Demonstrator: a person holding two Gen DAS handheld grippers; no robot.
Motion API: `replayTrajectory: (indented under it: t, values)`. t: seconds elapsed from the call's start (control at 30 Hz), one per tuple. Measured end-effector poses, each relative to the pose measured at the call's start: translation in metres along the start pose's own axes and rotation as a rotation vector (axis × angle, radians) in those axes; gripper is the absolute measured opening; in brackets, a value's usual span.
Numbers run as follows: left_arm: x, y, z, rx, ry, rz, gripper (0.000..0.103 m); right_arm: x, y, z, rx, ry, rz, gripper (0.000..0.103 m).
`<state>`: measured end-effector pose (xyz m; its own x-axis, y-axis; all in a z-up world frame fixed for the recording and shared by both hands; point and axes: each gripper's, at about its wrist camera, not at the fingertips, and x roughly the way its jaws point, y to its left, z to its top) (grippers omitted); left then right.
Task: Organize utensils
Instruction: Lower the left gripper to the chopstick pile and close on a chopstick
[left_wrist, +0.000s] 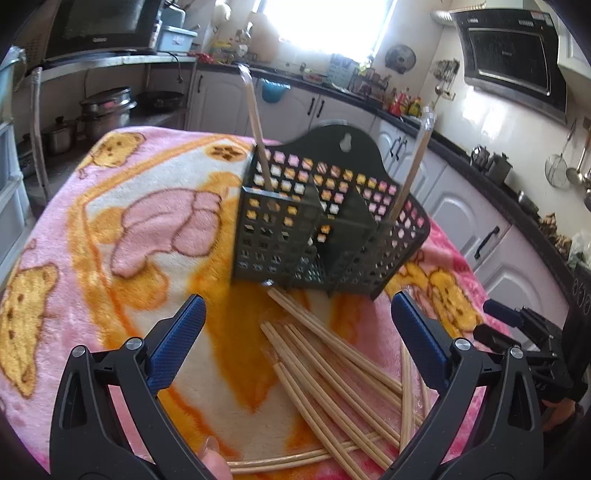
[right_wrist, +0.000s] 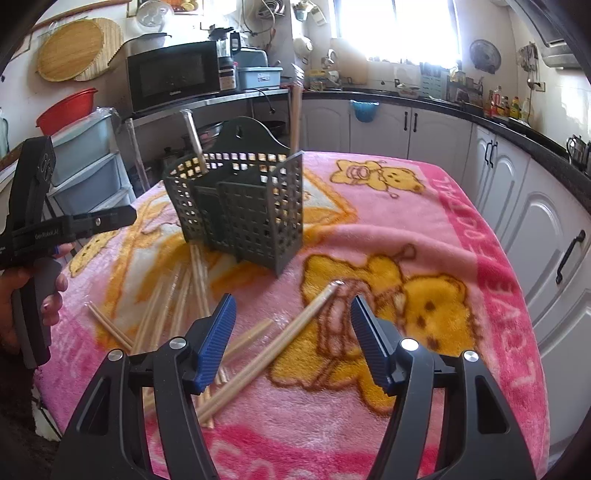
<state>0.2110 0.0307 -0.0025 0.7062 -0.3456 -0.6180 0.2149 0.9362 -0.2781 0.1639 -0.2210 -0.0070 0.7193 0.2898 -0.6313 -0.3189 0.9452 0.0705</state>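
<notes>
Both the left gripper (left_wrist: 297, 317) and right gripper (right_wrist: 293, 317) hang open, empty, near the black caddy (left_wrist: 325, 229) (two sticks upright inside), loose chopsticks (left_wrist: 332, 369) lying before it.

So the table's covered edge to edge by a fluffy pink bear-print blanket (right_wrist: 424, 206). Sitting on it toward the far edge is a black perforated utensil caddy (right_wrist: 240, 206), and loose bamboo chopsticks (left_wrist: 332, 362) lie scattered between it and the near edge.

Home kitchen, microwave (right_wrist: 173, 74) on counter, range hood (left_wrist: 513, 59), white cabinets (right_wrist: 436, 129), hanging ladles (left_wrist: 576, 162), stacked pots (left_wrist: 105, 110)
</notes>
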Motion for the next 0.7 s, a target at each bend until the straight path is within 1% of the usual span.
replayTrajectory:
  t: [0.13,0.2,0.33,0.47,0.6,0.63,0.7]
  values:
    - [0.019,-0.002,-0.005,-0.012,0.055,-0.028,0.093,0.005,-0.009,-0.005,0.024,0.012,-0.009,0.062]
    - [0.028,-0.003,-0.006,-0.011,0.077,-0.033,0.09,0.007,-0.013,-0.006,0.032,0.018,-0.012,0.062]
    - [0.044,-0.002,-0.005,-0.028,0.121,-0.063,0.074,0.016,-0.024,-0.008,0.062,0.044,-0.023,0.062]
    - [0.059,0.006,-0.003,-0.056,0.149,-0.058,0.064,0.031,-0.036,-0.006,0.108,0.086,-0.03,0.062]
    - [0.071,0.017,0.002,-0.107,0.164,-0.048,0.061,0.046,-0.041,0.0,0.134,0.108,-0.018,0.061]
    - [0.074,0.02,0.003,-0.115,0.166,-0.047,0.061,0.05,-0.041,0.002,0.134,0.112,-0.016,0.06]
    - [0.079,0.024,0.005,-0.13,0.173,-0.043,0.061,0.059,-0.04,0.007,0.13,0.126,-0.011,0.054]
